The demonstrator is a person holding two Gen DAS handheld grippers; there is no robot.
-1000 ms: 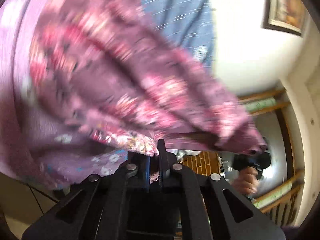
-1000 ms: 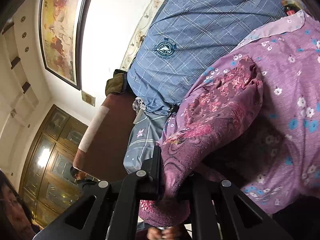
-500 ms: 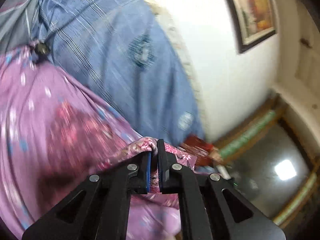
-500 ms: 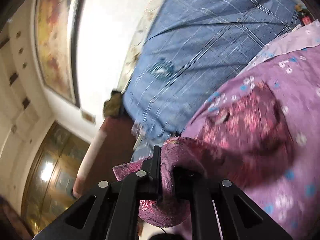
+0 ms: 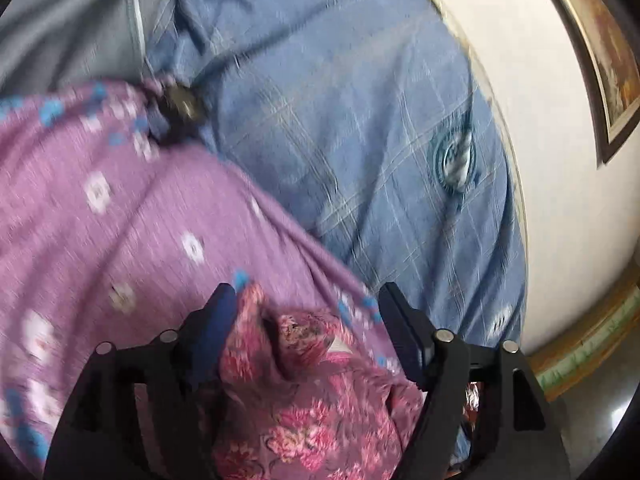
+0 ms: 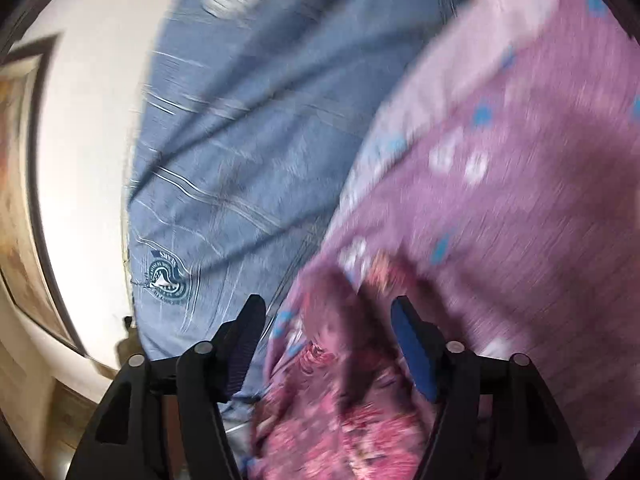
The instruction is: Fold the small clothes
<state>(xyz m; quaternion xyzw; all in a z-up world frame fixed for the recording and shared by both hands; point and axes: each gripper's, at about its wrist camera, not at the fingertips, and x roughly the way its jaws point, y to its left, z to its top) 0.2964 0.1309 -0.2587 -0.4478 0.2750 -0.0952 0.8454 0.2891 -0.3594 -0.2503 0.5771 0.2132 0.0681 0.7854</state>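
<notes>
A small dark pink floral garment [image 5: 308, 412] lies bunched on a lilac cloth with white and blue flowers [image 5: 120, 220]. My left gripper [image 5: 306, 296] is open, with its jaws wide apart on either side of the garment's raised fold. In the right wrist view the same garment [image 6: 340, 408] lies between the spread jaws of my right gripper [image 6: 328, 308], which is also open. The lilac cloth [image 6: 520, 200] fills the right of that view. Both views are blurred.
A blue checked sheet with round emblems [image 5: 360, 120] covers the surface beyond the lilac cloth, and also shows in the right wrist view [image 6: 240, 140]. A white wall [image 5: 560, 160] with a framed picture [image 5: 612, 60] stands behind. A grey cloth [image 5: 68, 28] lies at top left.
Both grippers have opened and let go of the pink garment, which now lies on the lilac cloth. Both moved down from holding it in the air.
</notes>
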